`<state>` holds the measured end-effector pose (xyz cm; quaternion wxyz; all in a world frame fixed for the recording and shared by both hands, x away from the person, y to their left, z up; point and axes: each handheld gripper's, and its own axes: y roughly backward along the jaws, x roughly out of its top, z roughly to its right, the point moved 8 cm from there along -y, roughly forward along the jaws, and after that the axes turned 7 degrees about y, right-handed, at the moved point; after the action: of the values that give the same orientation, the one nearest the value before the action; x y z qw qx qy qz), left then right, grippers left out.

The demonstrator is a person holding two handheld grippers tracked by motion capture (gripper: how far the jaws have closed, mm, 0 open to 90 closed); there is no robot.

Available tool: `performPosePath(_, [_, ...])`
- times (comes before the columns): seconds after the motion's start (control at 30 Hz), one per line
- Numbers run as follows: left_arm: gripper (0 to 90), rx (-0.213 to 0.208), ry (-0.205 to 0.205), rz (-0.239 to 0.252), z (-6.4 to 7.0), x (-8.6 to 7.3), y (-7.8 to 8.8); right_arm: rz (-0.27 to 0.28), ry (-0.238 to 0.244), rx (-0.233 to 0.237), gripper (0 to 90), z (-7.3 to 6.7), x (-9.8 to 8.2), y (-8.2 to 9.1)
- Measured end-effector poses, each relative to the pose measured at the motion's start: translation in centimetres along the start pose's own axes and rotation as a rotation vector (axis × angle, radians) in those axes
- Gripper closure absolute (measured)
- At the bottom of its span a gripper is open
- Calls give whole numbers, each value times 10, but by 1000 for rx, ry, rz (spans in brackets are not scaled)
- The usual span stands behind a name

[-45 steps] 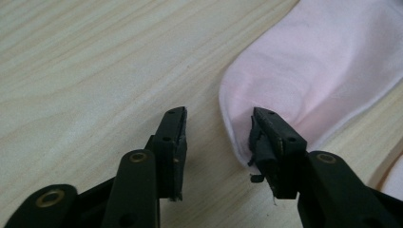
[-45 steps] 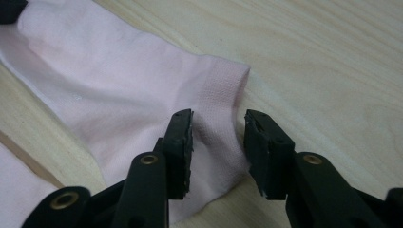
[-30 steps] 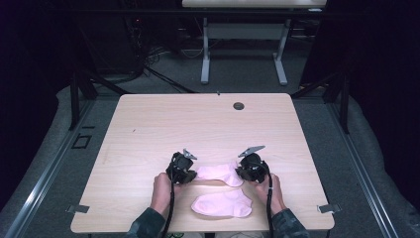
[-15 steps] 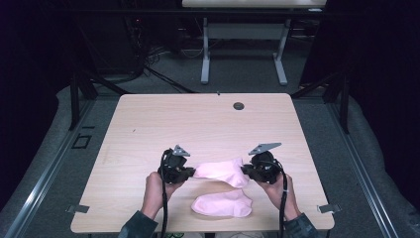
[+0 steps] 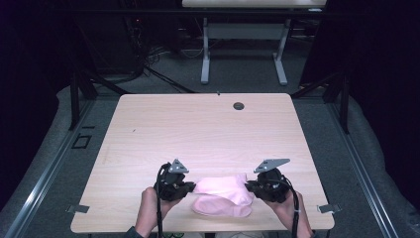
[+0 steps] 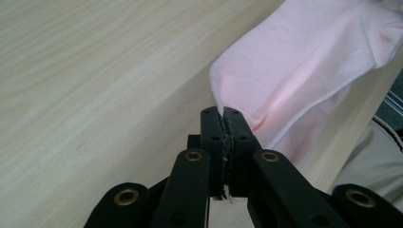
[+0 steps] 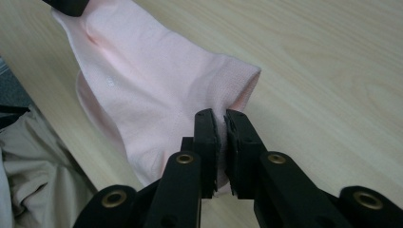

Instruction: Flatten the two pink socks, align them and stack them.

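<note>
Both claws lifted sock [image 5: 223, 186] off table [image 5: 198, 134].

Setting: a laboratory-type recording room, not a domestic space. Indicators:

- A light wood-laminate desk [image 5: 208, 134] with a cable grommet hole [image 5: 238, 106] near its far edge stands alone on grey carpet [image 5: 237, 69].
- Black curtains [image 5: 376, 74] close off the sides, leaving the surroundings dark.
- Loose cables [image 5: 143, 62] lie bundled on the floor behind the desk.
- A second table on a white metal frame [image 5: 242, 54] stands farther back.
- Metal floor rails [image 5: 44, 173] run along both sides of the desk.
- Small metal brackets [image 5: 78, 208] are fixed at the near corners of the desk.
</note>
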<state>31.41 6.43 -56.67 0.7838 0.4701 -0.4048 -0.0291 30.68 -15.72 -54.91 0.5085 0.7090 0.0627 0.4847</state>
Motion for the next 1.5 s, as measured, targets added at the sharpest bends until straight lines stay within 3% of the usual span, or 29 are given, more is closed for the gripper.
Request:
performPosePath(0.3, [881,-33,16,-49,6,-27,-15,-51,-23,34,828,-8,-28,-13])
performPosePath(0.4, [881,-13,13,-71,5,-34,-22,-52,-22,35,825,-10,-33,-21])
performPosePath(0.53, [875,26,0,-81,2,-37,-28,-75,19,-5,820,-9,-38,-36])
performPosePath(0.73, [817,84,-18,-82,-2,-41,-33,-86,43,-34,807,-6,-40,-49])
performPosePath(0.8, [766,113,-25,-80,-3,-42,-35,-95,50,-44,776,-6,-42,-52])
performPosePath(0.9, [571,142,-15,-58,-3,-40,-33,-90,34,-57,662,-5,-43,-50])
performPosePath(0.97, [444,159,-12,-38,-3,-37,-31,-61,7,-39,564,-6,-41,-44])
performPosePath(1.07, [334,167,-22,-58,0,-39,-35,-33,-11,-3,428,-11,-39,-39])
performPosePath(1.17, [283,189,-45,-87,0,-43,-40,-70,16,-3,344,-17,-47,-45])
performPosePath(1.3, [245,213,-61,-100,-2,-47,-44,-130,37,-29,322,-15,-60,-55])
performPosePath(1.5, [206,240,-85,-99,-5,-48,-45,-114,31,-32,335,-14,-64,-55])
